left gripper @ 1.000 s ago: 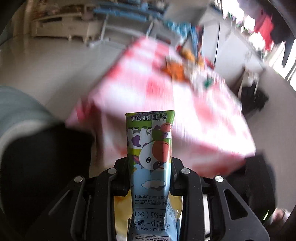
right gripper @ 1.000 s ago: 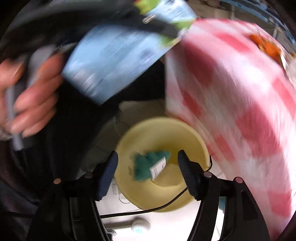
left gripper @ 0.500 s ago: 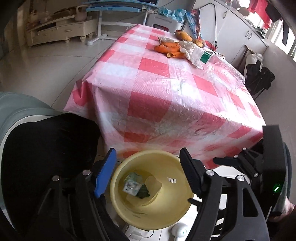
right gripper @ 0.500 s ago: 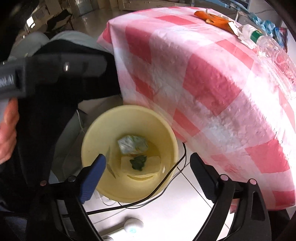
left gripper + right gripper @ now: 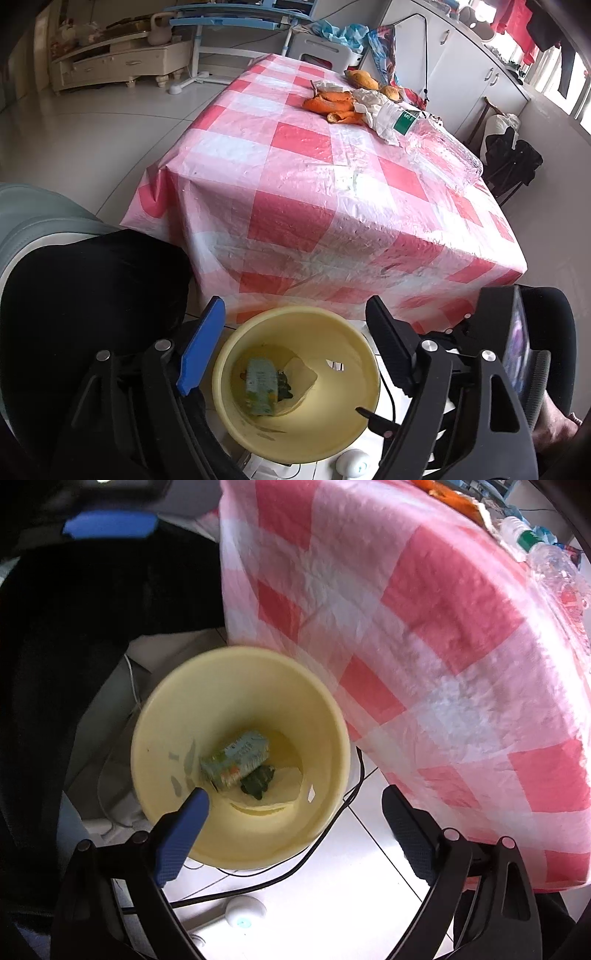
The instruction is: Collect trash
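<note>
A yellow trash bin (image 5: 343, 435) stands on the floor by the table's near edge; it also shows in the right wrist view (image 5: 236, 672). A milk carton (image 5: 261, 386) lies at its bottom, also seen in the right wrist view (image 5: 236, 758), beside a dark green scrap (image 5: 258, 777). My left gripper (image 5: 295, 339) is open and empty above the bin. My right gripper (image 5: 295, 812) is open and empty over the bin. On the table lie orange peels (image 5: 328, 105), crumpled paper (image 5: 373, 107) and a clear plastic bottle (image 5: 432, 144).
The table has a red-and-white checked cloth (image 5: 295, 177) that hangs down beside the bin. A black chair (image 5: 81, 295) stands left of the bin. Cables (image 5: 258, 882) and a white round object (image 5: 245, 910) lie on the floor tiles.
One second ago my left gripper was shut on the milk carton. It has opened, and the carton now lies in the bin. Both grippers have shifted above the bin.
</note>
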